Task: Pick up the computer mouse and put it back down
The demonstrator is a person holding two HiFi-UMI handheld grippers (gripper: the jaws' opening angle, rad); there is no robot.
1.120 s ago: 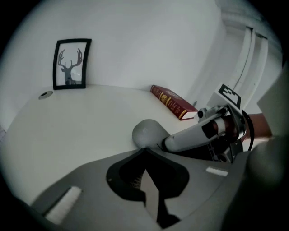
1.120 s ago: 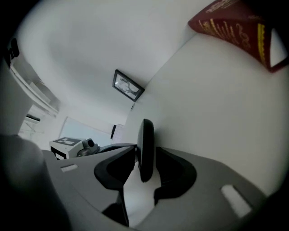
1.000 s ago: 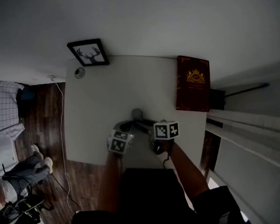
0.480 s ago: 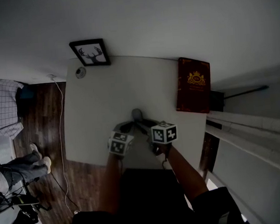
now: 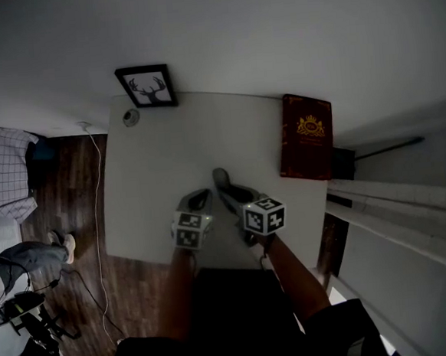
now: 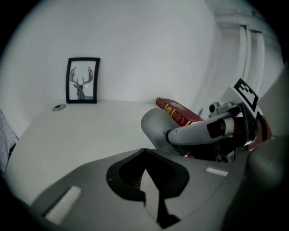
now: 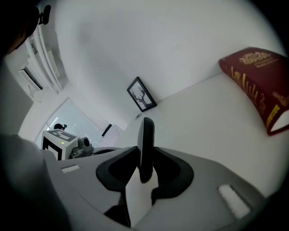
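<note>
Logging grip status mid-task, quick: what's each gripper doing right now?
Left gripper: closed, holding nothing.
Right gripper: jaws have just been closing; now clamped on the computer mouse.

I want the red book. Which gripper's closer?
Right. The right gripper, jaws just closed on the computer mouse, is left of the red book; the left gripper is farther left.
</note>
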